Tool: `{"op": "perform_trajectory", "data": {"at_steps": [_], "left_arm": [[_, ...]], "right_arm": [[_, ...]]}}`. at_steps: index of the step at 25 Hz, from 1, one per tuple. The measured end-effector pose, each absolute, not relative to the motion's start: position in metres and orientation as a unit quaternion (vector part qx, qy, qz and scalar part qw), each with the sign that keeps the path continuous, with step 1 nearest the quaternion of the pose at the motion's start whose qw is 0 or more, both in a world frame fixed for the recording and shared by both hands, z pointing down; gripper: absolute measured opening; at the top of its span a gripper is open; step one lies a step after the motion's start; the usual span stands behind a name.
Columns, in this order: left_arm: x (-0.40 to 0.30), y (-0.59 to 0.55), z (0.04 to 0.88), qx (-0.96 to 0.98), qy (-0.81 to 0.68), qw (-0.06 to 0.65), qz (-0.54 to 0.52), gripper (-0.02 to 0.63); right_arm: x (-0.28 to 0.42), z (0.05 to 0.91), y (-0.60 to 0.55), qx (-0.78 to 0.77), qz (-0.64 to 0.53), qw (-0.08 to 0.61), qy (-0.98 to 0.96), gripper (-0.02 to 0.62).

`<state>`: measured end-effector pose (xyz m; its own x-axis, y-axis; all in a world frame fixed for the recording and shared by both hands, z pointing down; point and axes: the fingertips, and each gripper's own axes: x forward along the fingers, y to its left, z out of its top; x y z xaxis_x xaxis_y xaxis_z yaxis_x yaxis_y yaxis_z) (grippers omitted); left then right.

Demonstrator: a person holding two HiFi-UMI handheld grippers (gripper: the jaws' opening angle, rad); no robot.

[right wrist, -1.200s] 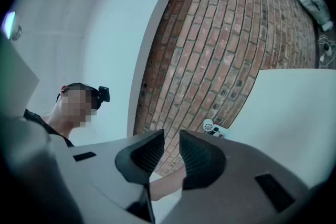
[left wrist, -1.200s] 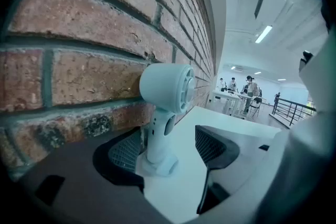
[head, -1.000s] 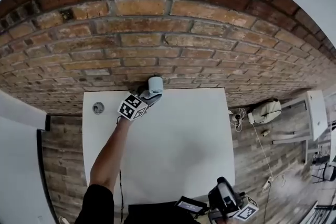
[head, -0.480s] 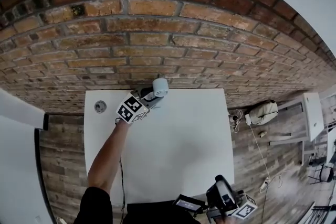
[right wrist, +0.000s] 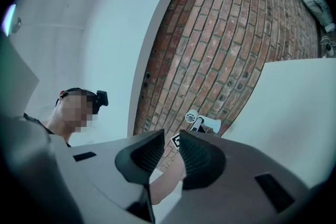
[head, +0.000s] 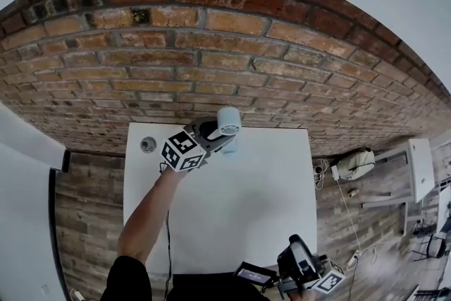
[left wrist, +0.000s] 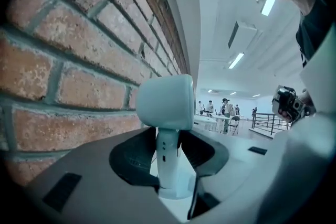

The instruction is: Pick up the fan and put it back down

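Observation:
A small white fan (head: 228,120) with a round head on a slim stem hangs above the far edge of the white table (head: 268,201), close to the brick wall (head: 211,60). My left gripper (head: 215,137) is shut on the fan's stem. In the left gripper view the stem (left wrist: 167,157) stands upright between the dark pads, with the fan head (left wrist: 165,105) above them. My right gripper (head: 301,263) is low at the table's near edge. Its jaws (right wrist: 170,147) stand slightly apart with nothing between them. The fan (right wrist: 202,122) shows far off in that view.
A small round grey object (head: 148,144) lies at the table's far left corner. A black device (head: 255,275) sits at the near edge. On the wooden floor to the right are a white bag (head: 356,164), cables and a white shelf (head: 416,162).
The left gripper has risen with the fan in it, lifting the fan off the table and a little to the right. The right gripper has hardly moved.

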<state>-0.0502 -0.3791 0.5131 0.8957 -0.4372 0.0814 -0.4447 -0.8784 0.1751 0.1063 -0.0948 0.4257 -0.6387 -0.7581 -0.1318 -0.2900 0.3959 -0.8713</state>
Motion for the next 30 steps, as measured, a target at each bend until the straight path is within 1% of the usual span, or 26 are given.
{"op": "perform_trajectory", "data": {"at_steps": [9,16,20,26,30], "left_arm": [[-0.065,-0.344,0.439,0.971,-0.227,0.068,-0.020,0.163],[-0.053,-0.303,0.404,0.969,-0.244,0.040,-0.011,0.163],[-0.027,-0.267,0.410,0.970,-0.243,0.026,0.010,0.163],[0.003,-0.224,0.442,0.965,-0.256,0.052,0.010,0.163],[0.017,-0.203,0.467,0.963,-0.263,0.053,0.021,0.163]], "right_arm": [[0.093,0.409,-0.097,-0.286,-0.426,0.280,0.812,0.072],[0.121,0.401,-0.079,-0.248,-0.416,0.308,0.819,0.072],[0.150,0.398,-0.063,-0.243,-0.414,0.320,0.817,0.072],[0.188,0.402,-0.039,-0.238,-0.415,0.331,0.813,0.072],[0.205,0.407,-0.025,-0.236,-0.414,0.337,0.812,0.072]]}}
